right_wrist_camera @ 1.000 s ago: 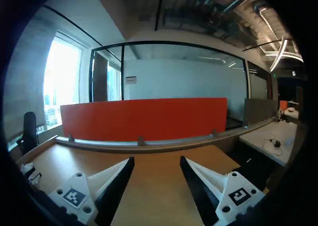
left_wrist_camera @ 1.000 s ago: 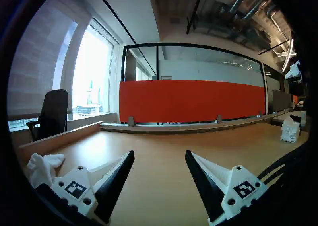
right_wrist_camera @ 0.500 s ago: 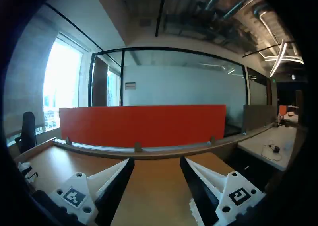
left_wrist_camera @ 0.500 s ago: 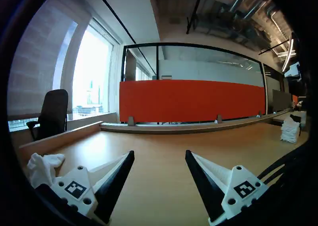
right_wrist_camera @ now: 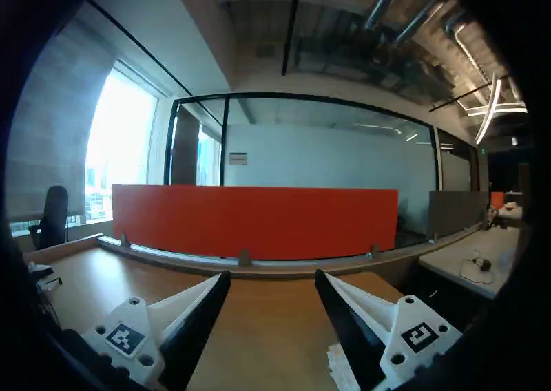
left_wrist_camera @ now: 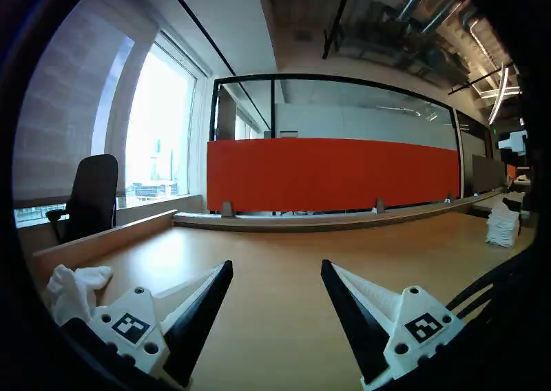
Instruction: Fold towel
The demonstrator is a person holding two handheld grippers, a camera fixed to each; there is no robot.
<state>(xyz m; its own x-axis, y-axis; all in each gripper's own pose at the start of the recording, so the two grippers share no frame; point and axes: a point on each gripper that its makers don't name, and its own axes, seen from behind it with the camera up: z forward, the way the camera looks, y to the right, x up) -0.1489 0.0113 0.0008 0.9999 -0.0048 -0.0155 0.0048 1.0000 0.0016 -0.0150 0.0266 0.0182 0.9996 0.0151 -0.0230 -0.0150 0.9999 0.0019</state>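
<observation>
A crumpled white towel lies on the wooden desk at the left in the left gripper view, just beyond my left finger. My left gripper hovers low over the desk, open, with bare wood between its fingers. A stack of folded white towels stands at the far right of that desk. In the right gripper view my right gripper is open over the same wood. The edge of a white folded cloth peeks out at the bottom, beside its right finger.
An orange partition runs along the desk's far edge, with glass walls behind it. A black office chair stands by the window at left. A white desk with a cable lies off to the right, across a gap.
The right gripper has shifted, so the partition sits lower and closer in its view, and a white cloth edge has come in at the bottom. The left gripper has stayed still.
</observation>
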